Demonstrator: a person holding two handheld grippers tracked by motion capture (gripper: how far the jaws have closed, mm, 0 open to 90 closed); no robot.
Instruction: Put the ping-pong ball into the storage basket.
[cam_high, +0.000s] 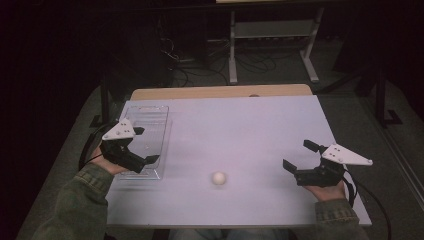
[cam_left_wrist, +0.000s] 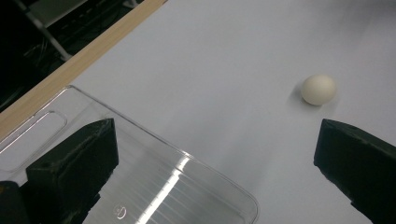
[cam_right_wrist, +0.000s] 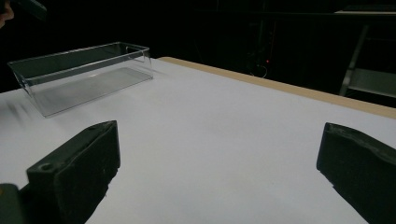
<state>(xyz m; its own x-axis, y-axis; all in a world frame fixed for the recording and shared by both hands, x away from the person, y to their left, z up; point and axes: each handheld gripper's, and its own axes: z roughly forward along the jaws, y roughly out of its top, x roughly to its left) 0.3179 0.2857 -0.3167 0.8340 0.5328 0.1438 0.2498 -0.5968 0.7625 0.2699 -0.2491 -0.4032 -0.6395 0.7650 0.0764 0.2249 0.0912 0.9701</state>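
Plainly, the egg (cam_high: 218, 178) lies alone on the white table (cam_high: 240, 130), between the two grippers, nearer the right gripper (cam_high: 296, 161) than the left gripper (cam_high: 142, 145), which hovers over the clear tray (cam_high: 150, 120). Both grippers stand spread, holding nothing. The egg looks light, smooth, brittle and prone to roll; grip gently across its widest middle.

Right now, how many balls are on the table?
1. A single white ball lies on the white table near its front edge, between the two grippers and right of the clear bin, which looks empty.
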